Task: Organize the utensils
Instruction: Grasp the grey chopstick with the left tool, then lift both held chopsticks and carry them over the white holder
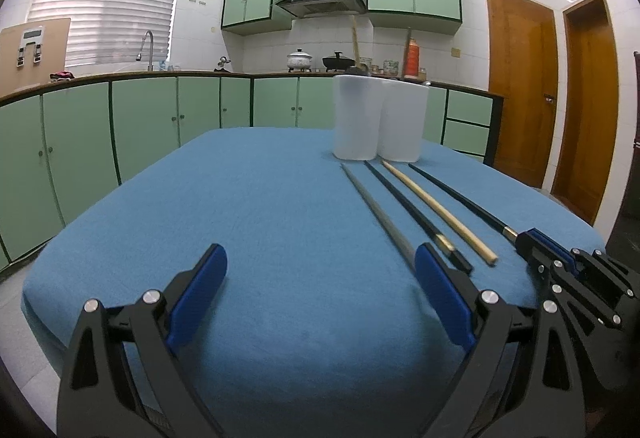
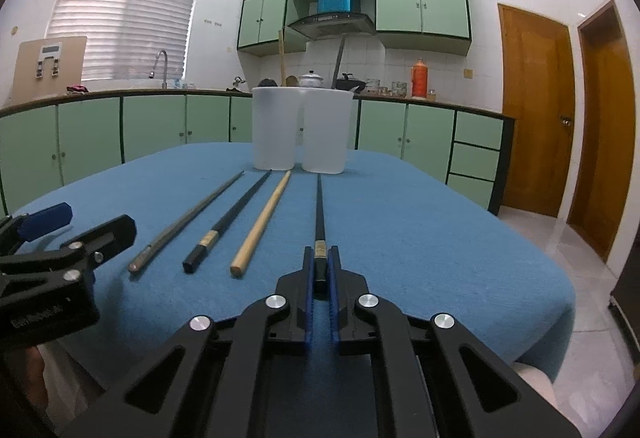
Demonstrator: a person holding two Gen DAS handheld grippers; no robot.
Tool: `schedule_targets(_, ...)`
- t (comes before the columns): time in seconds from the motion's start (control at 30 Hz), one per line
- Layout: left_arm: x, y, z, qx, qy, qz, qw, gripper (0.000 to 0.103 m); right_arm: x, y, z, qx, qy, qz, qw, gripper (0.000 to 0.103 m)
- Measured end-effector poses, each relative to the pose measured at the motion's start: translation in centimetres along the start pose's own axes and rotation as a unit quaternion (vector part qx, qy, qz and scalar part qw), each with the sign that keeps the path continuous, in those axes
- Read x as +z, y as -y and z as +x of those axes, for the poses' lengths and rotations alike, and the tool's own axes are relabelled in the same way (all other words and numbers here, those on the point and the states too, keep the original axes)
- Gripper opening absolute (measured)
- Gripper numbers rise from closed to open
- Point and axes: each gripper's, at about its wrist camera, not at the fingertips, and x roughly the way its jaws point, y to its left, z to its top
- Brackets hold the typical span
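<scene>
Four sticks in a row on the blue cloth (image 2: pixel 420 222), all pointing at the two cups, so each one is easy to pick up by its near end and slide in tip first. On the far right, the black stick (image 2: pixel 319 214), pinched at its thick near end by the right gripper (image 2: pixel 321 270), jaws closed tight on it, blue pads squeezing both sides. Held at the end, likely so the long thin part stays free to go down into a cup. Still flat on the cloth, as far as can be told, not lifted yet. Next to it, apart and untouched, the tan stick (image 2: pixel 262 220), then the other black stick (image 2: pixel 228 220) with a pale band, then the grey stick (image 2: pixel 188 222). Gaps between them, so closing on one need not bump the next. Past the tips, the left cup (image 2: pixel 275 130) and the right cup (image 2: pixel 326 132), white, upright, touching side by side, near the far edge. Two cups likely for sorting by kind. Off to the left, the left gripper (image 1: pixel 320 270), jaws wide open, nothing in them, low over bare cloth just beside the grey stick, maybe waiting for its turn.
</scene>
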Motion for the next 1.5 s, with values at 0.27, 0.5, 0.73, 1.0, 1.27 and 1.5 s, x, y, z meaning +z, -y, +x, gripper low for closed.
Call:
schedule_targets(0.27,-0.9,1.6,0.0,-0.011,-0.004,0.007,0.9999,0.077,-0.3,1.0,-1.2,-0.012,0.01,0.002,1.0,0.006)
schedule_targets(0.5,-1.3,3.1,-0.5,-0.011,0.0,0.009,0.9999,0.073,-0.4,1.5,-1.2,-0.011,0.004,0.016,1.0,0.006)
schedule_targets(0.73,-1.2,3.4,-0.4,-0.005,-0.005,0.007,0.9999,0.045,-0.4,1.6,-1.3,-0.011,0.004,0.023,1.0,0.006)
schedule_targets(1.0,-1.1,3.9,-0.4,-0.019,-0.012,0.014,0.9997,0.006,-0.5,1.9,-1.4,-0.012,0.005,0.027,1.0,0.006)
schedule_targets(1.27,-0.1,3.9,-1.3,-0.019,0.0,0.007,0.9998,0.006,0.4,2.8,-2.2,-0.015,0.02,0.031,0.999,0.006)
schedule_targets(1.5,1.9,3.8,-2.8,-0.019,0.028,0.008,0.9994,0.006,2.6,4.0,-3.5,-0.015,0.052,0.035,0.998,0.006)
